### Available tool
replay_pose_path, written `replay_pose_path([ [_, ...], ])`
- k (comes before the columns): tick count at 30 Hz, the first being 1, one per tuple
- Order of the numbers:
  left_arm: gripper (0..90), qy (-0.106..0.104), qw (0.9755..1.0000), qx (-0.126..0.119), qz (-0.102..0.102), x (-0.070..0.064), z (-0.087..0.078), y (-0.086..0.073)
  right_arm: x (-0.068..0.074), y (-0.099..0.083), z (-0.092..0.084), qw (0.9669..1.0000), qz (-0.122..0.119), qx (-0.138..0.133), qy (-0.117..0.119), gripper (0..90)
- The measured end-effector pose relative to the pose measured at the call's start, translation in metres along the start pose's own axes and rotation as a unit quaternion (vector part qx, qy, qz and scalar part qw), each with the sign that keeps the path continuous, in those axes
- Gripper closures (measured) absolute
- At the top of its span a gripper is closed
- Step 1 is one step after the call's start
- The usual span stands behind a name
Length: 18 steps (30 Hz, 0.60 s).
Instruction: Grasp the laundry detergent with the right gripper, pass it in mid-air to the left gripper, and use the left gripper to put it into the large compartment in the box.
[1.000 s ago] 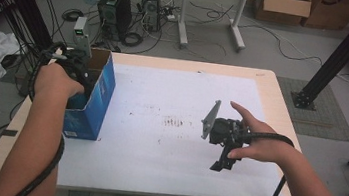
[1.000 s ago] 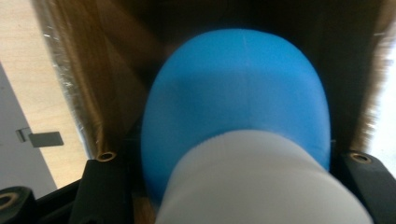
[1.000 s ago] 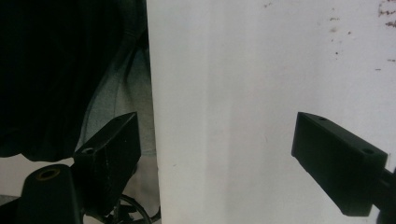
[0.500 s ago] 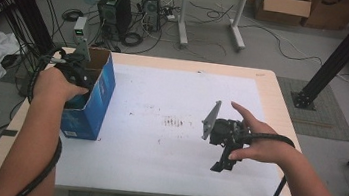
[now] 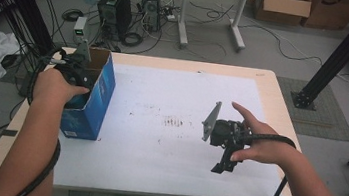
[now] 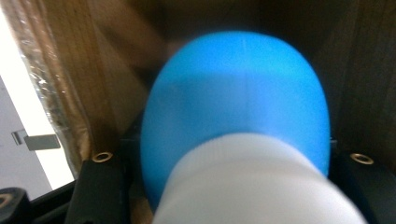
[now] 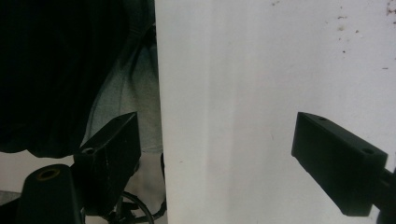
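While deep in the blue box (image 5: 95, 99), left gripper (image 6: 233, 186) clamps a blue-and-white object (image 6: 238, 107) — right gripper (image 7: 233, 154) fingers apart, holding nothing.

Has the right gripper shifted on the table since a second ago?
No. The right gripper hangs at the same spot over the white sheet, just right of the dark specks.

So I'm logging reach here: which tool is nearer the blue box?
Left. The left tool sits down in the blue box; the right tool is apart, over the white sheet.
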<state>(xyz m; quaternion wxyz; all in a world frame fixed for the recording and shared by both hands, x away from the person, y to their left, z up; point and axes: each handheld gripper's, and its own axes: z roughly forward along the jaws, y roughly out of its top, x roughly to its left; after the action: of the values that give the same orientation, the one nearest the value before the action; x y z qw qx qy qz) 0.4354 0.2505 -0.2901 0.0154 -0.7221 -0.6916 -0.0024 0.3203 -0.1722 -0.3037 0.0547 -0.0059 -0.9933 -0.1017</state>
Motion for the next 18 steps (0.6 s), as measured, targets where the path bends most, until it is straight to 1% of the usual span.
replay_pose_path([
  [3, 34.7, 0.000, 1.0000, -0.006, 0.001, 0.000, 0.000, -0.001, 0.000, 0.000, 0.001, 1.0000, 0.000, 0.002, 0.002, 15.8],
  [7, 31.4, -0.001, 1.0000, -0.005, 0.003, -0.002, 0.000, -0.001, 0.000, 0.001, 0.001, 1.0000, -0.003, 0.002, 0.003, 15.8],
  [12, 30.7, -0.004, 1.0000, -0.007, 0.003, -0.001, -0.003, -0.002, 0.000, 0.002, 0.001, 1.0000, -0.002, 0.002, 0.004, 15.8],
  [18, 30.5, -0.006, 0.9999, -0.010, 0.005, -0.001, -0.011, -0.004, -0.001, 0.002, 0.001, 1.0000, -0.002, 0.001, 0.004, 15.8],
])
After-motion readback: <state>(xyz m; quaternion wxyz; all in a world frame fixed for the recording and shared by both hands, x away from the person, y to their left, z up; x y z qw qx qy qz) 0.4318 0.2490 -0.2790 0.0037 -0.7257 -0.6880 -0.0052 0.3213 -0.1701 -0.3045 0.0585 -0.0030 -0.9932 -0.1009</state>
